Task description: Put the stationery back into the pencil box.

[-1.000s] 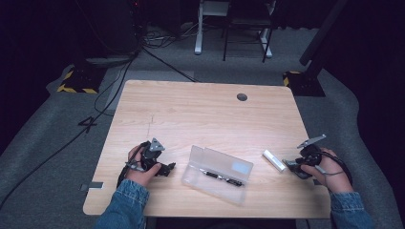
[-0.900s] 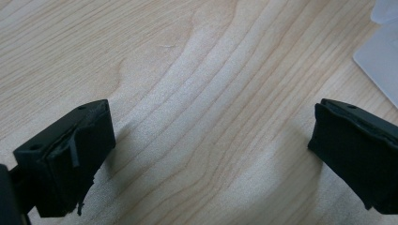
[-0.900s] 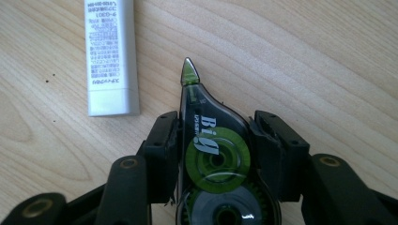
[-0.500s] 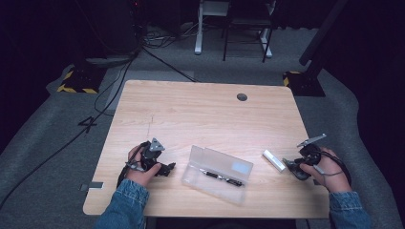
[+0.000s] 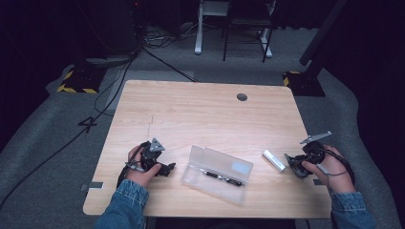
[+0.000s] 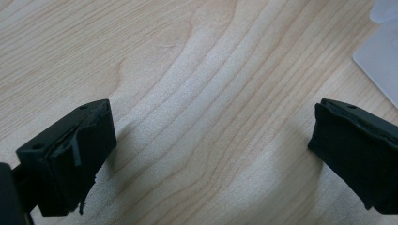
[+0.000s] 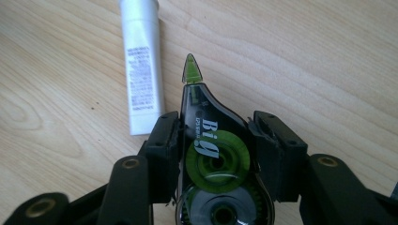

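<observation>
A black-and-green correction tape dispenser [image 7: 213, 145] lies just above the wood between the jaws of my right gripper [image 7: 216, 140], and both pads press on its sides. Its green tip points away from me, next to a white tube [image 7: 141, 70] lying flat on the table. In the high view my right gripper [image 5: 290, 164] sits near the table's front right with the white tube [image 5: 274, 160] just left of it. My left gripper [image 5: 169, 168] rests at the front left, open, its jaws wide apart over bare wood [image 6: 211, 117]. A clear pencil case [image 5: 217, 174] holding a dark pen [image 5: 219, 177] lies between the hands.
A corner of the clear case [image 6: 382, 61] reaches into the left gripper view at the upper right. The wooden table [image 5: 200, 114] has a cable hole [image 5: 242, 97] at the back. Cables, desk legs and a black stand are on the floor beyond.
</observation>
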A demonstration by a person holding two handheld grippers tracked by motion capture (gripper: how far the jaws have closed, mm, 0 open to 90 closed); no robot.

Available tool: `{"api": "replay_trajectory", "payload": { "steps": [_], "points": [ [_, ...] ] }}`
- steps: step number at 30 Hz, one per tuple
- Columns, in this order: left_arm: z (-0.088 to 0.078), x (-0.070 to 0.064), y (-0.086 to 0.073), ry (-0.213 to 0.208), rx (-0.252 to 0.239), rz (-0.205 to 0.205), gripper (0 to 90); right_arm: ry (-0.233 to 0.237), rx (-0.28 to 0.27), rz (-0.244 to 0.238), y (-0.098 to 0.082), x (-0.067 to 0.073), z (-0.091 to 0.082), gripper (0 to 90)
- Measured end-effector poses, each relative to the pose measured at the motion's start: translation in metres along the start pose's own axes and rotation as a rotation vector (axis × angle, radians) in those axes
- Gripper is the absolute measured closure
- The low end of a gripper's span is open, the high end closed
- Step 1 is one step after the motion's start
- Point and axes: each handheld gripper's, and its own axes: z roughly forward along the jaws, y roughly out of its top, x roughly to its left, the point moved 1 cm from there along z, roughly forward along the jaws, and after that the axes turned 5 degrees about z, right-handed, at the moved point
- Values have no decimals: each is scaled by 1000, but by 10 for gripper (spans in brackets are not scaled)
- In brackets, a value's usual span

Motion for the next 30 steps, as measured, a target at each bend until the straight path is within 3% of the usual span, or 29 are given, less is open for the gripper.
{"api": "replay_trajectory", "payload": {
  "steps": [12,23,30],
  "points": [
    [-2,-2,-1,-4,2,12,10,27,-133,-65,16,26,-32,536],
    [-4,-3,-4,-12,2,16,10,79,-250,-164,30,61,-54,536],
    [-5,-4,-5,-10,3,18,10,117,-292,-211,34,81,-63,536]
  ]
}}
